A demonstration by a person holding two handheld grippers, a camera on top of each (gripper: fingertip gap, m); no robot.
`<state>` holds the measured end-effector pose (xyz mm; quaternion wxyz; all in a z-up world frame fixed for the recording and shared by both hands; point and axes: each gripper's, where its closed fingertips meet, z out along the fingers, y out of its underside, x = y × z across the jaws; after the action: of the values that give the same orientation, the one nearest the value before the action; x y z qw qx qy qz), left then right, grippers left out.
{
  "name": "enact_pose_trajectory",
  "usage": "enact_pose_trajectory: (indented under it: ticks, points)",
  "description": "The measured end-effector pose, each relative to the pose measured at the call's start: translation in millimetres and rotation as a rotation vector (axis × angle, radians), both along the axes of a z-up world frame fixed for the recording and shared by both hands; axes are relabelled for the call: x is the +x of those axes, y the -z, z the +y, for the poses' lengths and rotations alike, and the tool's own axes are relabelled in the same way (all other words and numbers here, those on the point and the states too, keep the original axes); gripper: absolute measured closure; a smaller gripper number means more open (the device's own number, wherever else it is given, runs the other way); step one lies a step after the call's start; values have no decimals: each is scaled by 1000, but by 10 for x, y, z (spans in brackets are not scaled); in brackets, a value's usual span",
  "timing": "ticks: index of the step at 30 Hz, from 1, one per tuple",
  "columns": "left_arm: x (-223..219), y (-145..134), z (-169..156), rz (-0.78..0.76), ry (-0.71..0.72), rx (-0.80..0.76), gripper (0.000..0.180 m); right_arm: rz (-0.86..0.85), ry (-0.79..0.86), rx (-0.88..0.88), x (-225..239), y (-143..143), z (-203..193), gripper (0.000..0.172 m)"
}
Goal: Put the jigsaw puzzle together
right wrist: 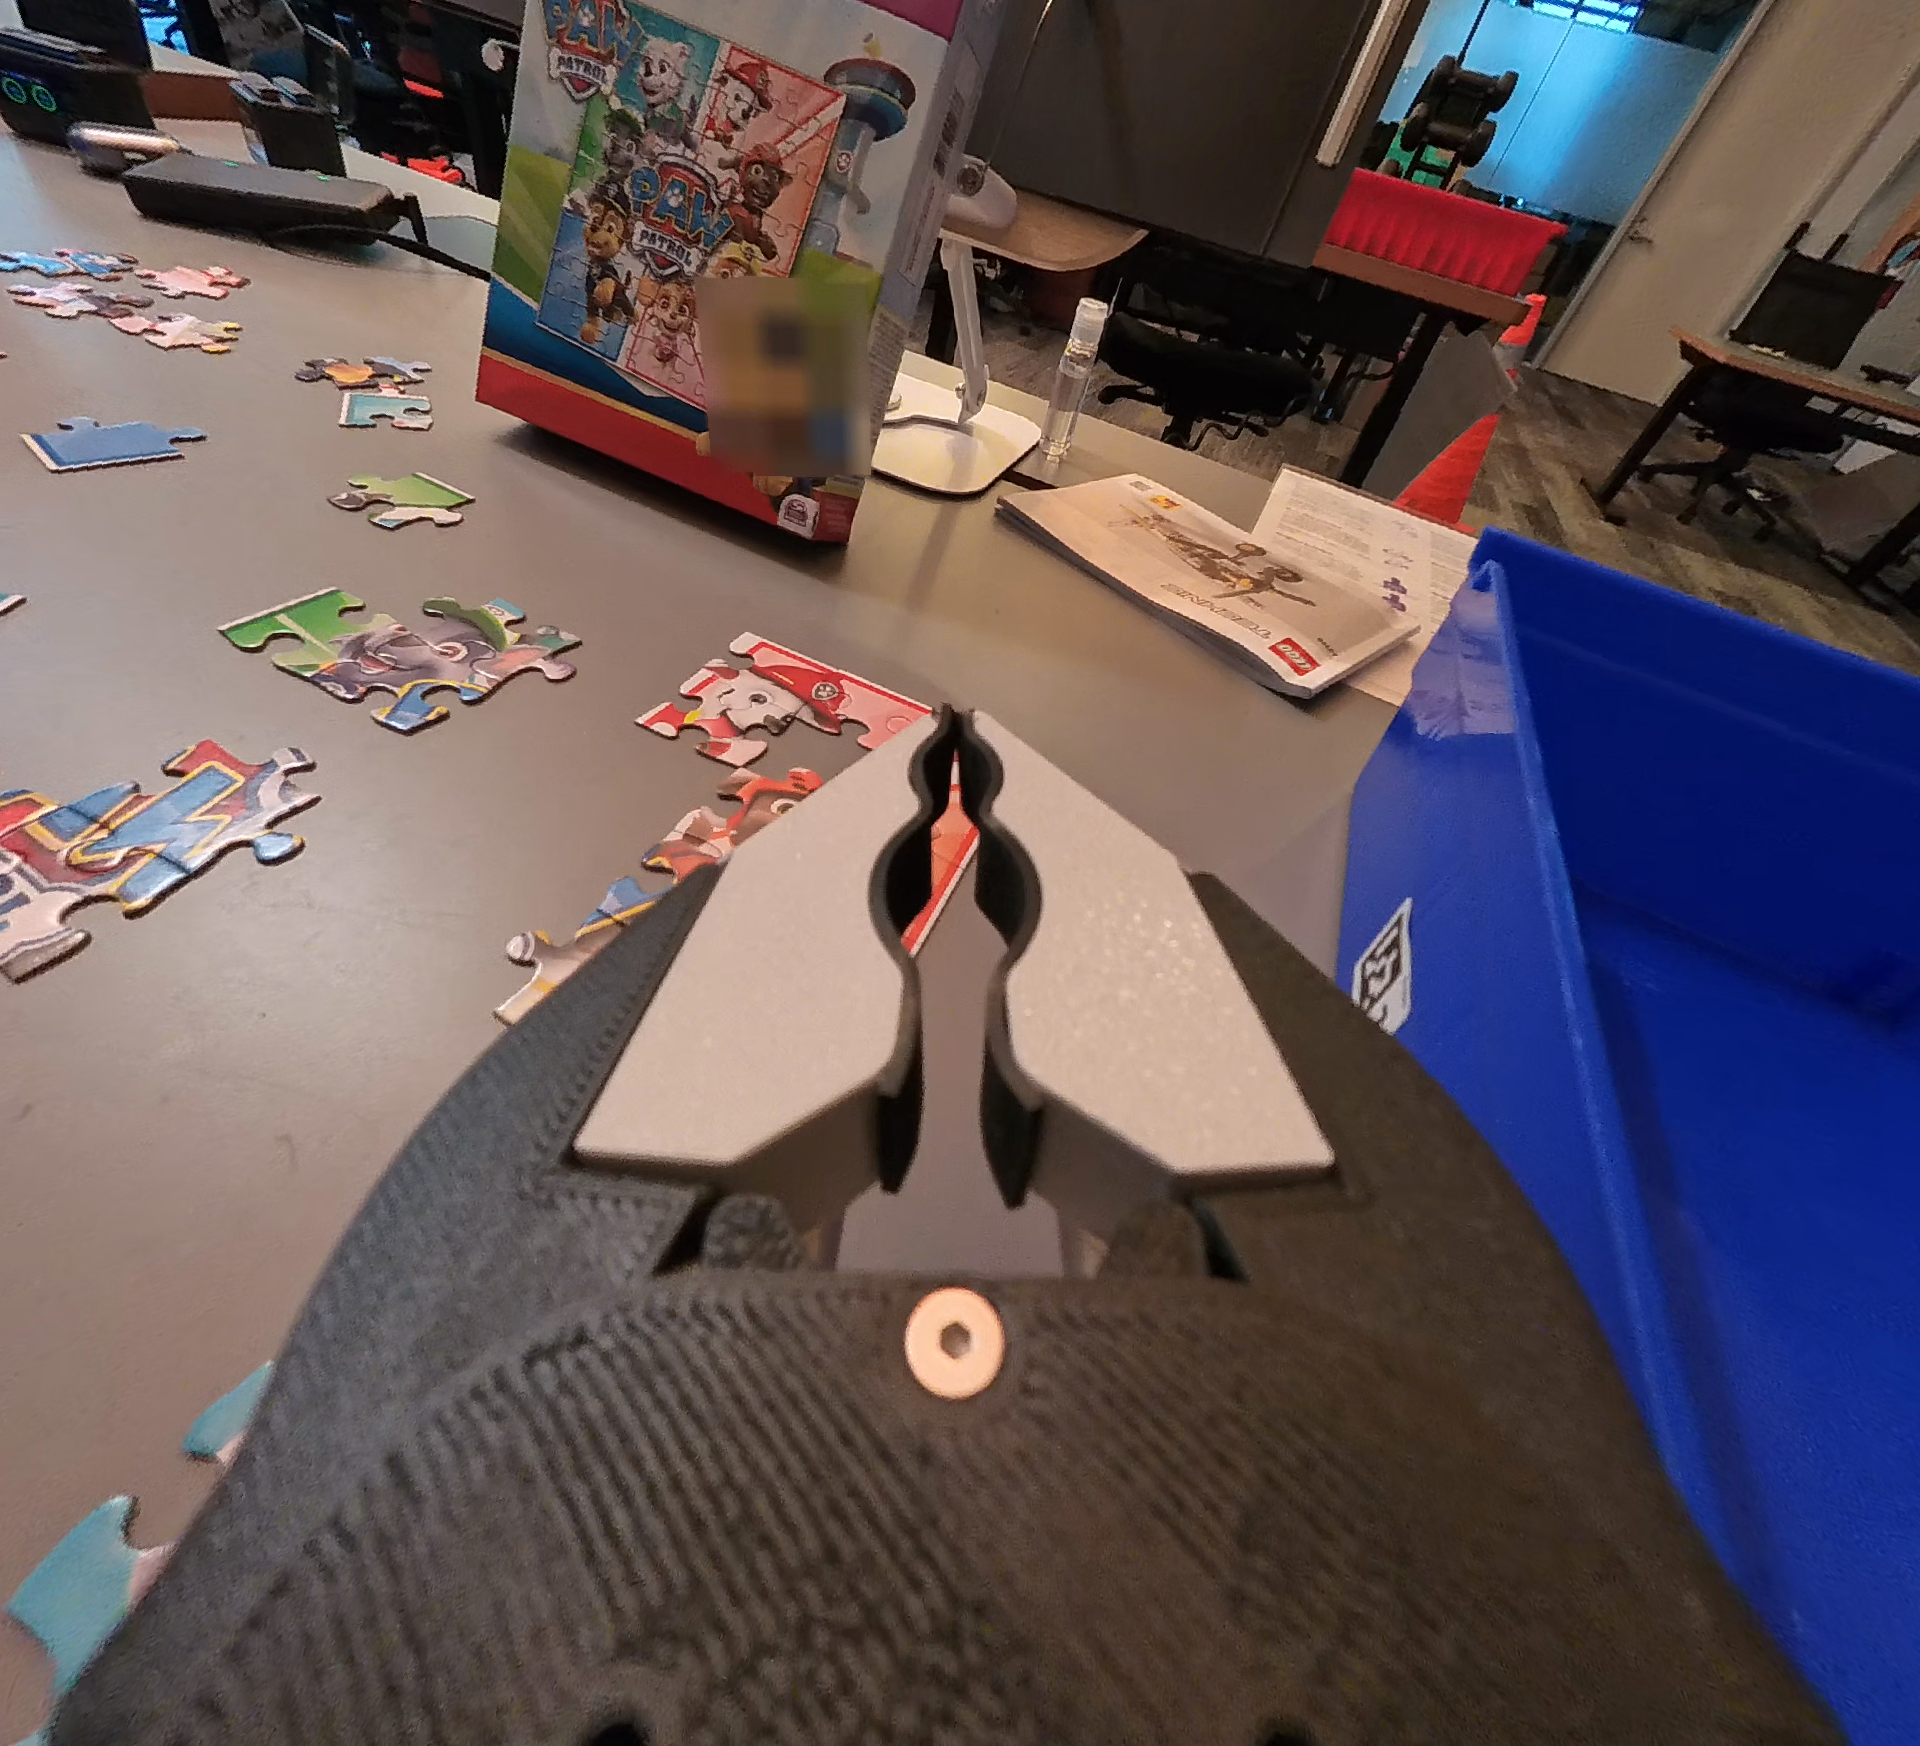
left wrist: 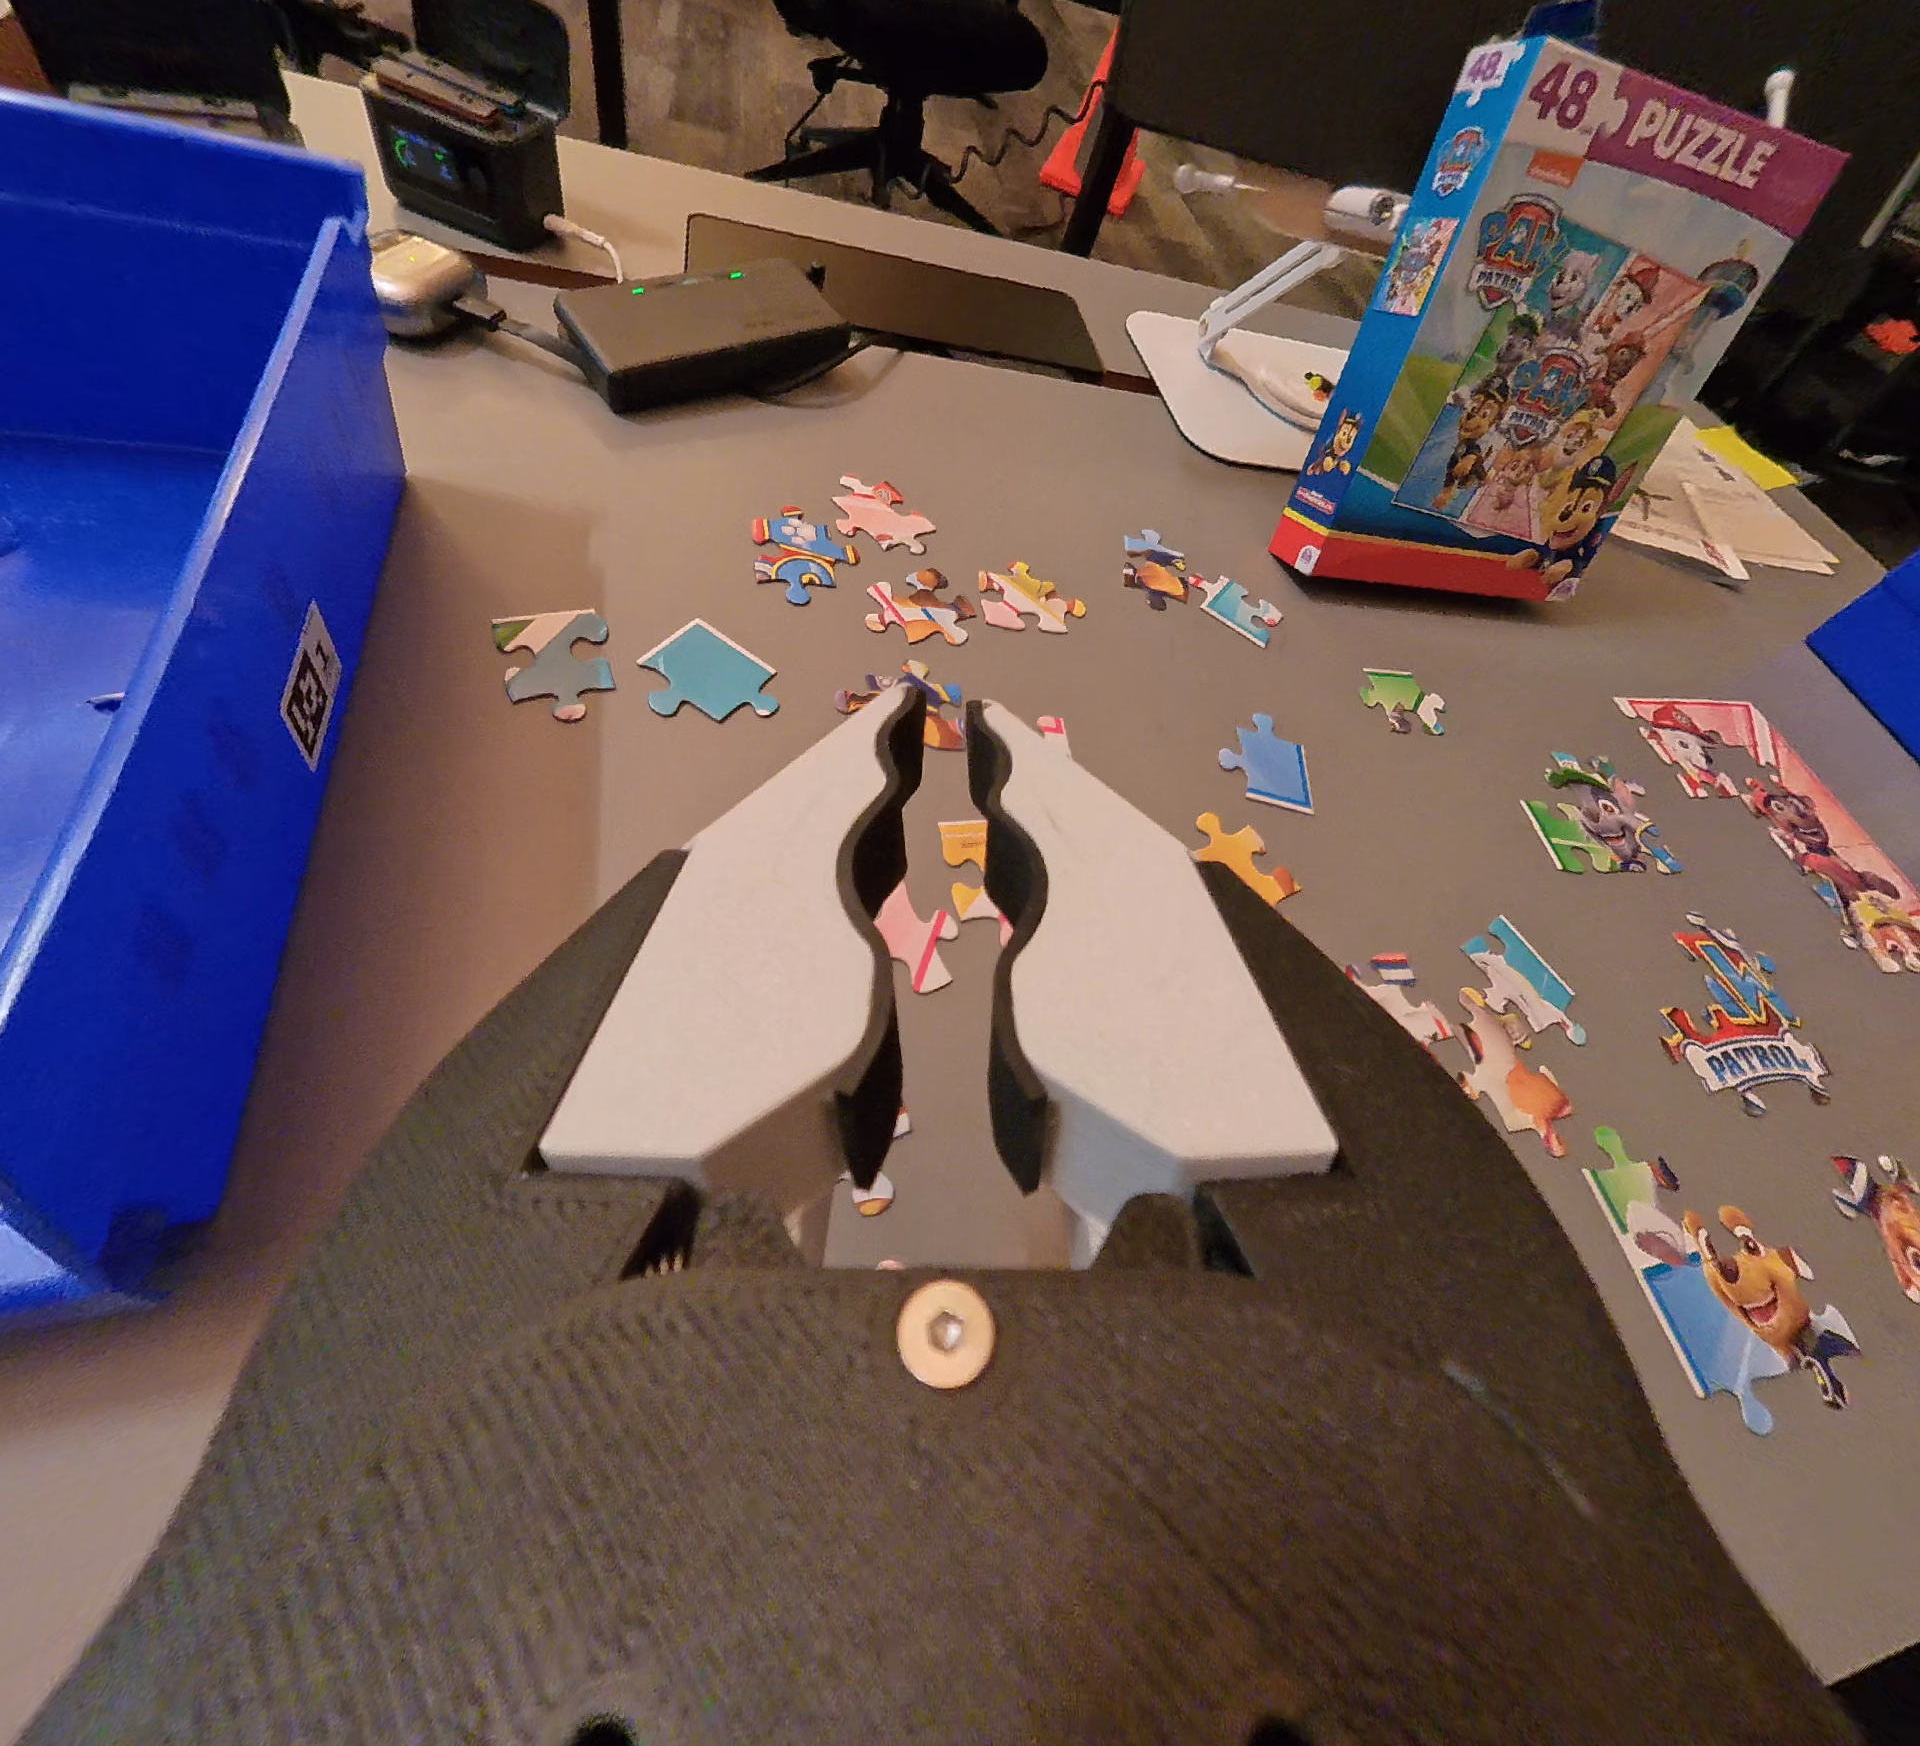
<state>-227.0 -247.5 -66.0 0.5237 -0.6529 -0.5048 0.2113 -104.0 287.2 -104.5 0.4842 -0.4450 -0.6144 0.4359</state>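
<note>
Several loose jigsaw pieces lie scattered on the grey table (left wrist: 1039, 449). My left gripper (left wrist: 945, 709) hovers over them with its jaws a narrow slit apart and nothing between the pads. A blue and orange piece (left wrist: 941, 730) lies on the table just under its tips, and a teal piece (left wrist: 710, 670) lies to the left. My right gripper (right wrist: 958, 717) is shut with its tips touching and nothing in them. It hangs over the near edge of a joined red and pink section (right wrist: 769, 694), which also shows in the left wrist view (left wrist: 1787, 813). The puzzle box (right wrist: 717, 190) stands upright behind.
A blue bin (left wrist: 156, 657) stands at the table's left and another blue bin (right wrist: 1662, 969) at the right. Booklets (right wrist: 1205, 584) lie beside the box. A black power brick (left wrist: 707, 335), chargers and a white stand base (left wrist: 1226, 387) sit at the back. Other joined sections (right wrist: 405, 647) lie left of the right gripper. Spacing between my two grippers at the tips: around 55 centimeters. The teal piece (left wrist: 710, 670) is about 15 centimeters from my left fingertips.
</note>
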Motion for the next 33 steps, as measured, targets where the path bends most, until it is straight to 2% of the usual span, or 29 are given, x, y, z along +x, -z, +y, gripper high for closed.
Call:
enact_pose_trajectory:
  ticks: [13, 17, 21, 24, 28, 33]
  points:
    - [286, -564, 5, 128, 4, 5, 174, 36, -9, -17, 119, -76, -44, 172]
    - [384, -530, -60, 63, 12, -11, 168, 63, -6, 10, 201, -129, -102, 172]
    - [523, -646, -198, 90, -17, -34, 166, 134, 58, 100, 294, -254, -69, 172]
    - [622, -629, -380, 88, -82, -112, 165, 127, 63, 94, 309, -240, -67, 172]
    - [836, -590, -448, 58, -62, -103, 163, 125, 48, 79, 307, -230, -87, 172]
    - [1077, -598, -686, 63, -128, -107, 163, 104, -4, 56, 274, -186, -171, 172]
